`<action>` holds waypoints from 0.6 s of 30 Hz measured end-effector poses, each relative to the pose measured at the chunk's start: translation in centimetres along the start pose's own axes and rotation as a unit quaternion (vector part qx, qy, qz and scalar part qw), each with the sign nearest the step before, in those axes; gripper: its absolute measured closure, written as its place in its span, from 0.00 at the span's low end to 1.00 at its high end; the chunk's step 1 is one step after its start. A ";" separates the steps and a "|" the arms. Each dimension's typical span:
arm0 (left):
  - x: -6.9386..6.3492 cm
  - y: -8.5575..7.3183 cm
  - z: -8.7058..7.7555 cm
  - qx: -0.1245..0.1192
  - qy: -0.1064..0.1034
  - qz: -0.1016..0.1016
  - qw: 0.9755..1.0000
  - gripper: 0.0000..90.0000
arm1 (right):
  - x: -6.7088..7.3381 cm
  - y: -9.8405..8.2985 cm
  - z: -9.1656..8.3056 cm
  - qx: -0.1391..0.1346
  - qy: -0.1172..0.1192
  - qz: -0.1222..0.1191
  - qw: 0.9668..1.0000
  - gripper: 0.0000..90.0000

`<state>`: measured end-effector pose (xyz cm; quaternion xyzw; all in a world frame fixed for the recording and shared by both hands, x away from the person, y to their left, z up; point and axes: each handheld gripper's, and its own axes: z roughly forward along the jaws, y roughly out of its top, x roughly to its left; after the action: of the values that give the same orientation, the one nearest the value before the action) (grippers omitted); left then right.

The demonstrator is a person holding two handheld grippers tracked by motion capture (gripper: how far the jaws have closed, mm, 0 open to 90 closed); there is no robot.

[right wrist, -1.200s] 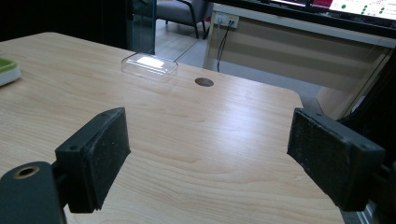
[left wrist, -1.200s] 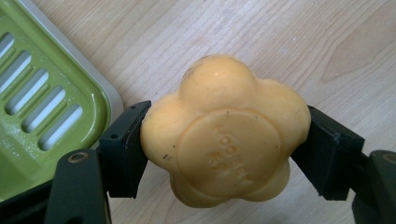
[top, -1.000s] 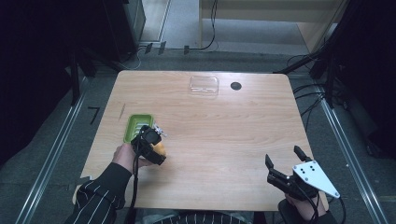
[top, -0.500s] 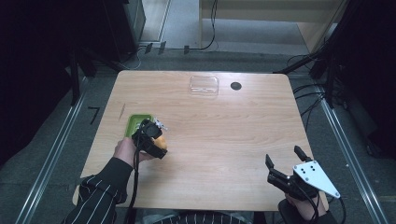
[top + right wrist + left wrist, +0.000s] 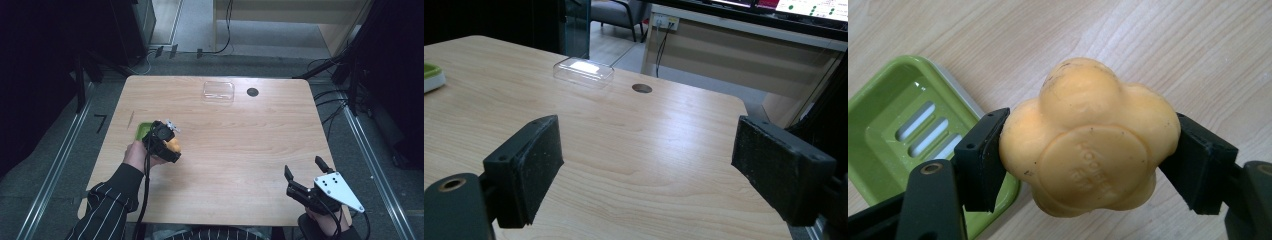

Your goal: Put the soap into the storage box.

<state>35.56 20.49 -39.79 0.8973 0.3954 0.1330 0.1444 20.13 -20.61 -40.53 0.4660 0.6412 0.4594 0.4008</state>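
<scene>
orange lobed waxy soap (image 5: 1088,140) clamped in left gripper (image 5: 1088,160), right gripper (image 5: 649,170) agape

The left hand-held gripper (image 5: 1088,155) clamps an orange flower-shaped soap bar (image 5: 1088,140) between both pads. At nine o'clock, a green soap dish (image 5: 898,115) with drain slots lies below on the table (image 5: 1173,45).

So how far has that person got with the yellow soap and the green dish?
Done: the left gripper has the soap clamped between its jaws. In hand: it holds the soap right beside the green soap dish, whose slotted tray lies bare. Left, probably: getting the soap into the dish. The right gripper waits open near the table edge.
</scene>
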 end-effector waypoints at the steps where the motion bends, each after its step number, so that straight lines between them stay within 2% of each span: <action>1: 0.1 0.0 0.0 0.000 0.002 -0.002 1.000 0.29 | 0.0 0.0 0.0 0.000 0.000 0.000 1.000 0.15; 4: 0.3 0.0 0.0 -0.001 0.002 -0.005 1.000 0.29 | 0.0 0.0 0.0 0.000 0.000 0.000 1.000 0.15; 8: 1.1 0.1 -0.2 -0.016 -0.001 -0.017 1.000 0.29 | 0.0 0.0 0.0 0.000 0.000 0.000 1.000 0.15; 10: 1.6 0.2 -0.4 -0.022 0.004 -0.023 0.999 0.29 | 0.0 0.0 0.0 0.000 0.000 0.000 1.000 0.15; 18: 3.1 -0.1 -0.5 -0.024 0.010 -0.043 0.999 0.30 | 0.0 0.0 0.0 -0.001 0.000 0.001 1.000 0.15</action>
<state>37.36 22.94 -38.99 0.8744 0.4315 0.1453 0.1677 20.13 -20.66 -40.54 0.4663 0.6399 0.4606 0.4012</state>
